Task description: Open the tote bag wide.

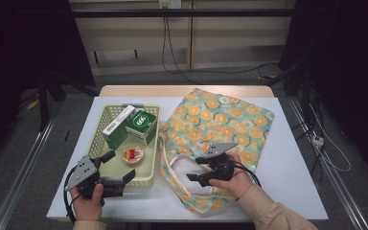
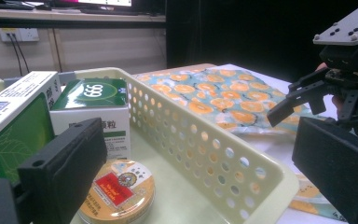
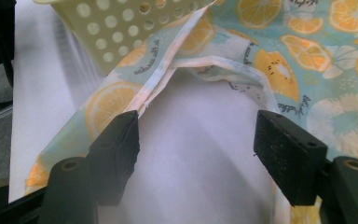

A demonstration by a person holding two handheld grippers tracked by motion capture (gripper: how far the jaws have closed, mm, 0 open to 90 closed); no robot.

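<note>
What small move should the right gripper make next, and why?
Probably ease the right gripper forward and close on the bag's handle strap. Its jaws stand open over the looped strap of the orange-print tote bag, one jaw beside the strap's edge, gripping nothing. The left gripper sits open at the basket.

White table (image 1: 287,182) carried everything. Pale yellow perforated basket (image 1: 96,136) sat on its left half. Inside the basket: green-and-white carton (image 1: 117,127) at the far left, green "666" box (image 1: 143,125) just right of it and touching, round orange tin (image 1: 133,155) nearer, in front of both boxes. Orange-slice print tote bag (image 1: 220,120) lay flat just right of the basket, its handle (image 1: 170,160) against the basket's right wall.
</note>
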